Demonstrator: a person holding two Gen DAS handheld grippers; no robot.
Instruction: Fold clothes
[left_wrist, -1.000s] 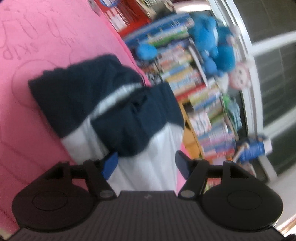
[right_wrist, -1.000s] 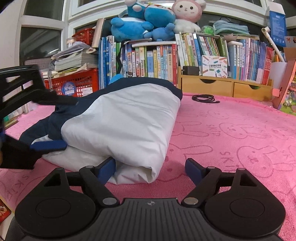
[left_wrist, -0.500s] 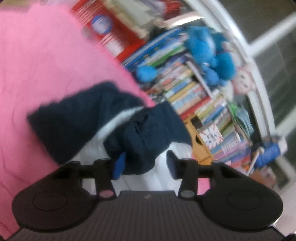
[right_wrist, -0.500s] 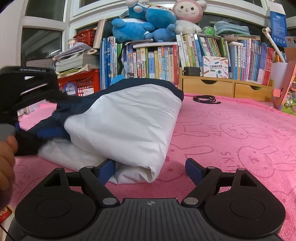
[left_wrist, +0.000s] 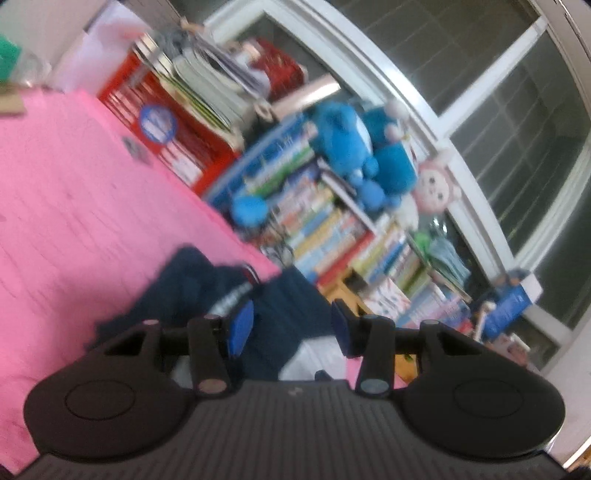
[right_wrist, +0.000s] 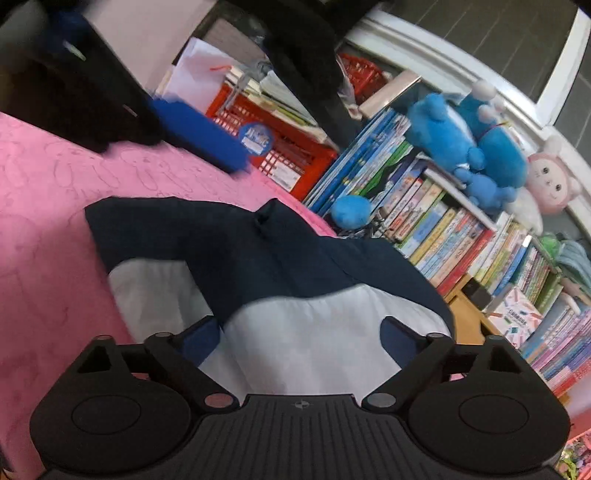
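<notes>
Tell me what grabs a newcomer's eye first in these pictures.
The folded navy-and-white garment lying on the pink rabbit-print towel, right in front of the right gripper, whose jaws are closing. Behind it, bright blue plush toys sit atop a packed row of colourful books.

no readable text, book spines (right_wrist: 439, 236) and red crate's round blue label (right_wrist: 255, 137) too blurred

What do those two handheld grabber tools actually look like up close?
Both look alike. The left gripper and the right gripper each have a black ribbed body, two round black discs at the sides, black hinged arms with small pale rivets, and blue pads on the fingertips. No cables or sleeves show.
</notes>
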